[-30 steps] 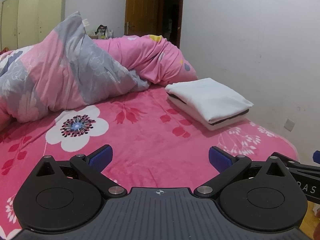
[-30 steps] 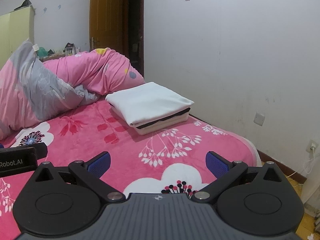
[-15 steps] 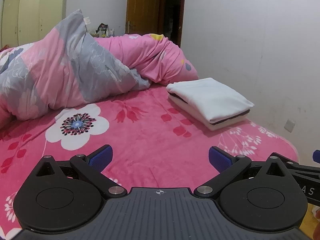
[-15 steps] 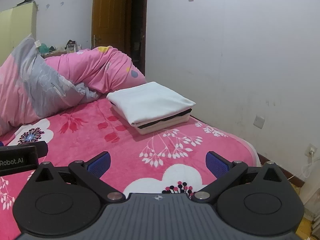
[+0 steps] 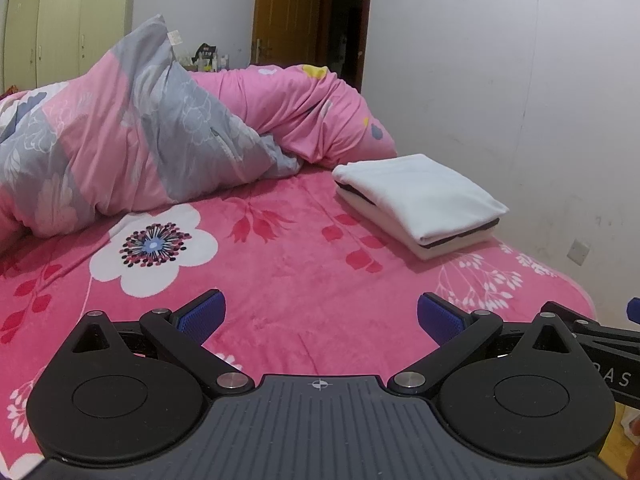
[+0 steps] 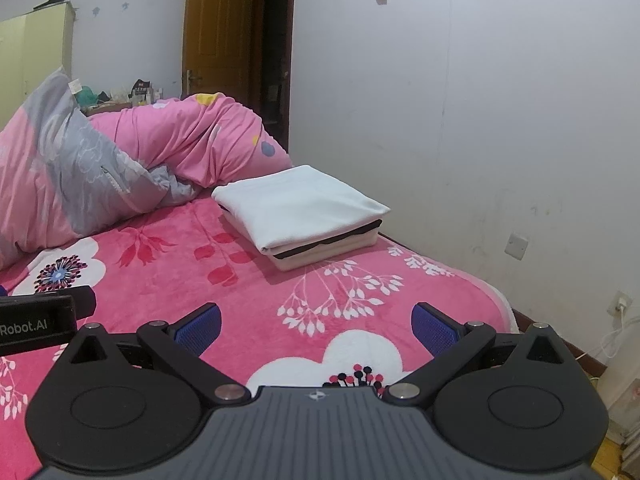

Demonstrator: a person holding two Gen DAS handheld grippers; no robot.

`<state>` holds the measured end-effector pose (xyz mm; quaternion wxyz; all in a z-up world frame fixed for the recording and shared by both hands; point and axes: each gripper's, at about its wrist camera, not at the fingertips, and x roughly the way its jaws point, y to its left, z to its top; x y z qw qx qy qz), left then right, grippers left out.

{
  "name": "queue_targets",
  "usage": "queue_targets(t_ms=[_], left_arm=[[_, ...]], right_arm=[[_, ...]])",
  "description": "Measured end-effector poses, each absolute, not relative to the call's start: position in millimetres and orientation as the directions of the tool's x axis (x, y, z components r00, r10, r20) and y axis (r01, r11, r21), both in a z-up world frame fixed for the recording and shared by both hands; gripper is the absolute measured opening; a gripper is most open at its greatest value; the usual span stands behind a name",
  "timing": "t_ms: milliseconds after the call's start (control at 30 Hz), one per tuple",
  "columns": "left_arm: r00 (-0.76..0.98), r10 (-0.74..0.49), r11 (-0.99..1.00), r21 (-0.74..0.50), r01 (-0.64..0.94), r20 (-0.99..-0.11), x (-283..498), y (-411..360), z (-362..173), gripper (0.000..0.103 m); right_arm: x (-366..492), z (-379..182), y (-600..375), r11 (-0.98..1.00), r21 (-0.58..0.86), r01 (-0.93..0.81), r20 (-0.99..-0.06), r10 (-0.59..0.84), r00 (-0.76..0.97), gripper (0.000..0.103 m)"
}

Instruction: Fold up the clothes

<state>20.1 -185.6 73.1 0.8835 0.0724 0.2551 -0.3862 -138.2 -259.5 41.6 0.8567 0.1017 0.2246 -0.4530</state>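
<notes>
1. Far left: your bunched pink-and-grey floral quilt (image 5: 132, 140) is heaped at the head of the bed, a cream wardrobe (image 5: 68, 20) behind it.
2. Your left gripper (image 5: 320, 314) hovers above the pink flowered fleece blanket (image 5: 280, 264), blue pads spread wide, nothing between them.
3. Your right gripper (image 6: 316, 322) sits just beside it, likewise spread and empty, over the blanket's near edge.
4. Right of centre: the folded stack of white clothes with a dark layer (image 6: 304, 212) lies flat on the blanket near the white wall (image 6: 480, 120), well apart from both grippers.
</notes>
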Motion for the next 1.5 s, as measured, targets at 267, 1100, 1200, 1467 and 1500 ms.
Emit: queue_targets(t_ms=[267,1100,1200,1467,1500], left_arm=[[0.568,-0.647,0.689,-0.073,0.721,-0.508,20.4,-183.2,73.7,0.103],[0.566,-0.649,0.687,-0.074,0.722,-0.508,21.3,-182.0,74.6,0.103],[0.562,-0.648,0.687,-0.076,0.723,-0.513,22.6,-181.8,74.5,0.103],[0.567,-0.647,0.689,-0.074,0.721,-0.510,20.9,-180.4,76.6,0.103],[0.566,-0.647,0.689,-0.074,0.721,-0.511,21.1,-180.4,76.5,0.103]], right_arm=[[-138.5,42.1,-259.3,0.573,-0.035,0.819,-0.474,-0.730,0.491,0.103],[-136.0,43.2,-256.9,0.570,-0.035,0.821,-0.468,-0.735,0.490,0.103],[-135.8,43.4,-255.9,0.571,-0.034,0.820,-0.468,-0.734,0.492,0.103],[-135.1,44.9,-253.5,0.574,-0.039,0.818,-0.462,-0.736,0.495,0.103],[-134.9,45.0,-253.5,0.574,-0.039,0.818,-0.463,-0.736,0.494,0.103]])
